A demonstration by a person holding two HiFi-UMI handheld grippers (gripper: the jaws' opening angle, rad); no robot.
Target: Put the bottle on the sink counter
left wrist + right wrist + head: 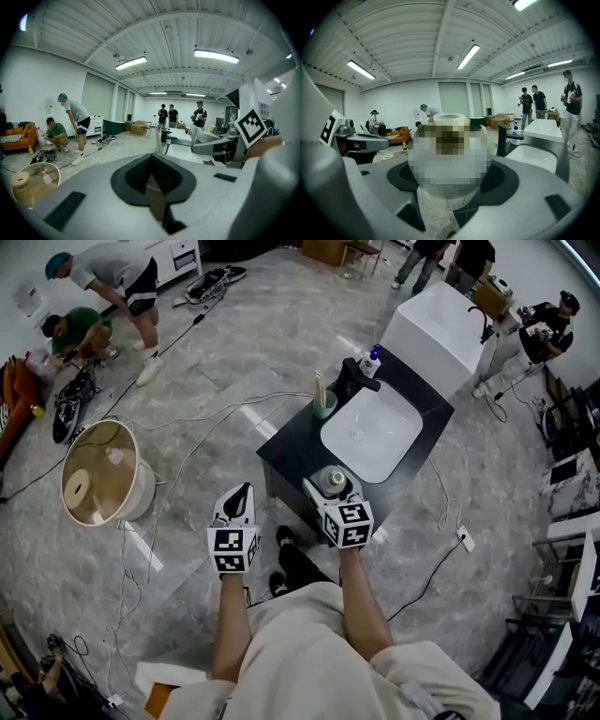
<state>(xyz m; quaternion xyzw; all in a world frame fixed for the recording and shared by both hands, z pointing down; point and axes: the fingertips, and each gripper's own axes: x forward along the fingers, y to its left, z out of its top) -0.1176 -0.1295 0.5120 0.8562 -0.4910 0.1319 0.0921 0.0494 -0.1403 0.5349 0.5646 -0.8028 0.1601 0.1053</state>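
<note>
The right gripper point(329, 487) has its jaws clamped around a pale, capped bottle point(332, 477), held upright at the near edge of the black bench point(281, 452), at about 7 o'clock from the white basin point(371, 433); whether the bottle touches the bench cannot be told. At 9 o'clock from it, the left gripper point(241, 495) hangs over the grey floor point(187, 381) with jaws closed on nothing. A green cup point(323, 408) stands at the basin's 10 o'clock.

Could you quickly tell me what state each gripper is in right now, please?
Left gripper: closed, holding nothing.
Right gripper: closed on the pale round bottle with a cream cap.
</note>
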